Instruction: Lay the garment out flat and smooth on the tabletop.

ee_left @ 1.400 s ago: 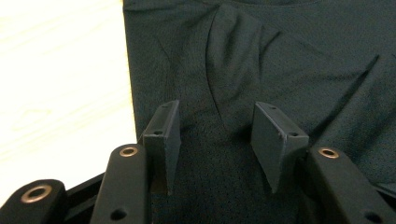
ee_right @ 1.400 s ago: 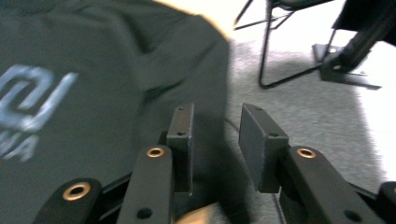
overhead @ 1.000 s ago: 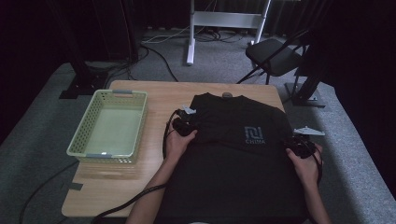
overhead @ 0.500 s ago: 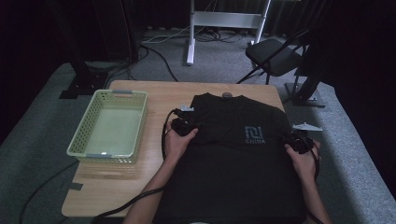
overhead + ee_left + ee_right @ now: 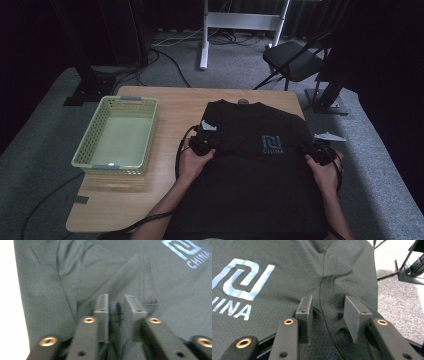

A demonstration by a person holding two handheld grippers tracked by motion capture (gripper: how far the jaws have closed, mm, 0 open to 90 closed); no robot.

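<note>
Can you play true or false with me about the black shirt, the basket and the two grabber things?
1. The black shirt lies on the wooden table. True.
2. The green basket is full of clothes. False: nothing lies in it.
3. The left gripper pinches a fold of the shirt. True: its jaws have just been closing, with cloth between them.
4. The right gripper is clamped tight. False: its jaws stand apart over the shirt.
5. The shirt's print says CHINA. True.
6. The basket sits on top of the shirt. False: it stands beside it, apart.
</note>
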